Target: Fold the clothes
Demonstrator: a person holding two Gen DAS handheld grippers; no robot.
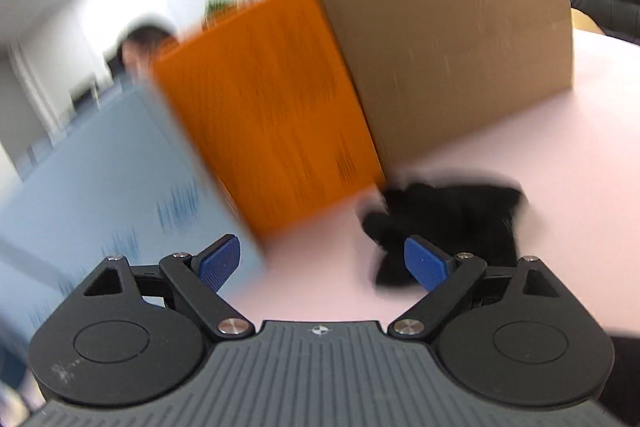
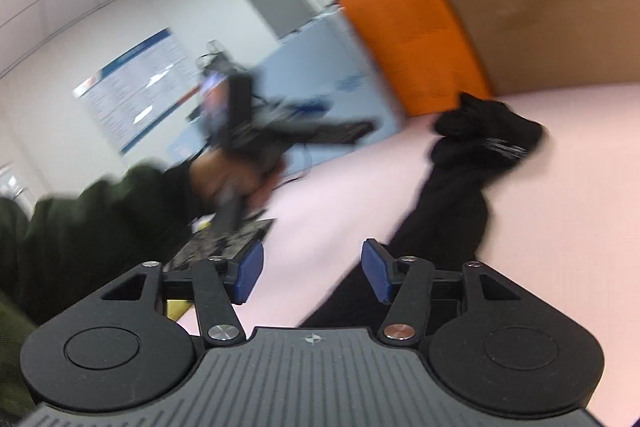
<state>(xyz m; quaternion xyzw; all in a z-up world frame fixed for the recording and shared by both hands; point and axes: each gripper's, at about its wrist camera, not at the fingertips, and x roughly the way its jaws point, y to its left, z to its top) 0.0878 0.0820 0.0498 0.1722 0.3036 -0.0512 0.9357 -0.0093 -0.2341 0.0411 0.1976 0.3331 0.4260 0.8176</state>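
Observation:
A black garment point(image 1: 448, 223) lies crumpled on the pink table point(image 1: 540, 155), close to the foot of the boxes. In the right wrist view the same black garment point(image 2: 460, 179) stretches from the boxes toward the camera, with a small white print on it. My left gripper point(image 1: 322, 263) hangs open above the table, nothing between its blue pads; the cloth sits just beyond its right fingertip. My right gripper point(image 2: 312, 275) is open too, over bare table at the garment's left edge. The left gripper point(image 2: 344, 131) also shows blurred in the right wrist view, held by a hand in a dark green sleeve.
An orange box point(image 1: 264, 115), a brown cardboard box point(image 1: 452, 51) and a light blue box point(image 1: 100, 179) stand in a row behind the garment. A person sits behind the boxes. A dark patterned pad point(image 2: 224, 243) lies at the table's left.

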